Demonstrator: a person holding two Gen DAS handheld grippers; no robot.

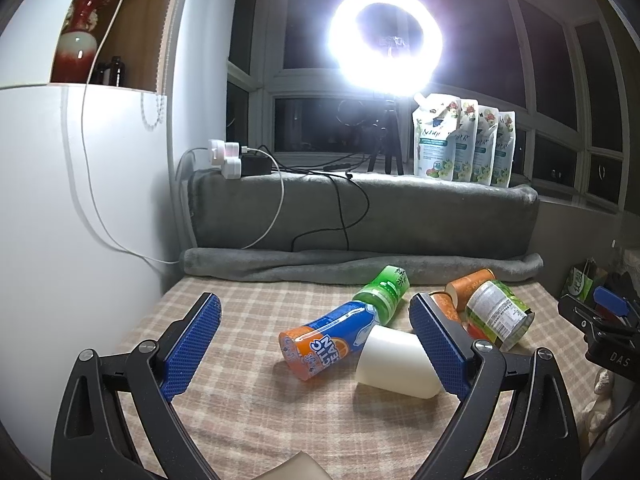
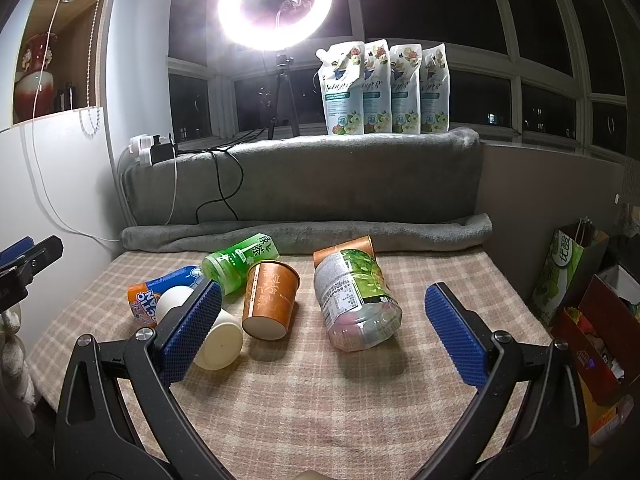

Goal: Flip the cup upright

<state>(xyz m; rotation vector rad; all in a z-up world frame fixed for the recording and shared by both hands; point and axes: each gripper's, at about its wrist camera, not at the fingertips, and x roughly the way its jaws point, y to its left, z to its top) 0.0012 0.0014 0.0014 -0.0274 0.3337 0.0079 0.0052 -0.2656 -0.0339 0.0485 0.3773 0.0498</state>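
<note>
A white cup (image 1: 394,360) lies on its side on the plaid cloth, touching or nearly touching the inner face of my left gripper's right finger. My left gripper (image 1: 314,300) is open and holds nothing. In the right wrist view the white cup (image 2: 218,344) is partly hidden behind the left finger. An orange paper cup (image 2: 270,300) also lies on its side, base toward the camera. A second orange cup (image 2: 348,246) lies behind a clear jar (image 2: 356,300). My right gripper (image 2: 323,288) is open and empty, low over the cloth in front of the jar.
A blue-and-orange bottle (image 1: 324,340) and a green bottle (image 1: 384,292) lie beside the cups. A grey blanket ledge (image 2: 320,176) at the back carries several detergent pouches (image 2: 384,88), a ring light tripod and cables. A paper bag (image 2: 568,272) and boxes stand right of the table.
</note>
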